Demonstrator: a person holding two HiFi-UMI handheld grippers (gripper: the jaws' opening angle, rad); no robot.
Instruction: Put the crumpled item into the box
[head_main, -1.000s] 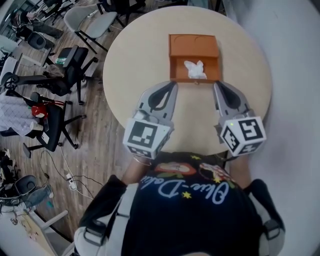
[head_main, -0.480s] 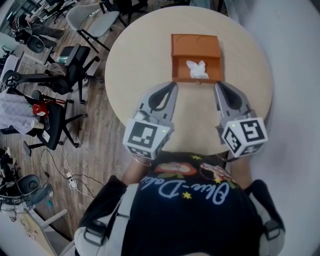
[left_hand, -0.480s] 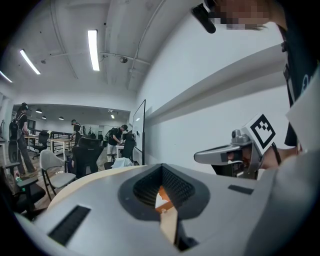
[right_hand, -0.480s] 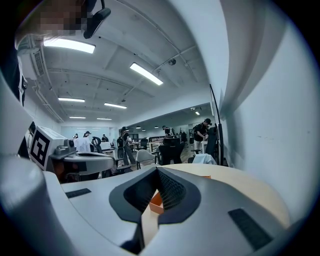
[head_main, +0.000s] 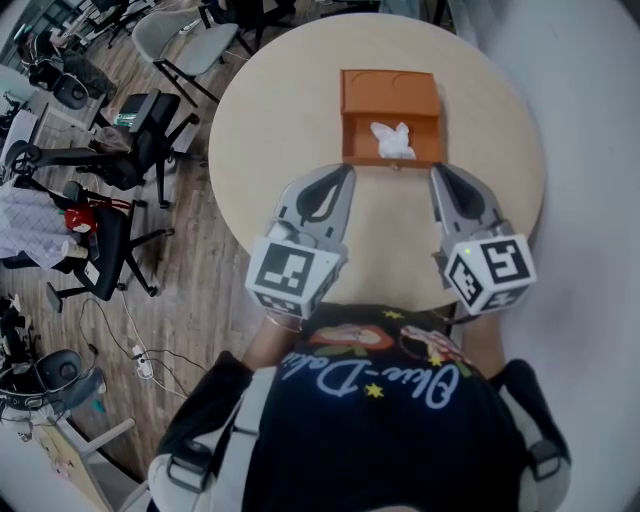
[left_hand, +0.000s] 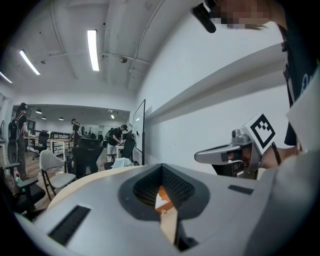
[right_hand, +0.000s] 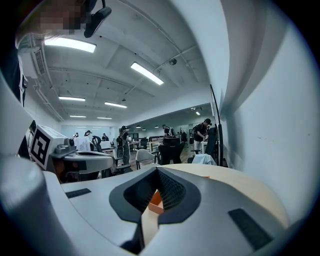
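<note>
Over the round surface (head_main: 280, 110), left tool (head_main: 348, 168) and right tool (head_main: 437, 168) hover closed and empty; just ahead, the white crumpled item (head_main: 392, 140) lies inside the orange box (head_main: 346, 130).

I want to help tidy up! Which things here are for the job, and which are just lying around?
For the job: orange box; crumpled white item inside it; left gripper; right gripper, both shut and empty.

Just lying around: black office chairs; floor cables.
</note>
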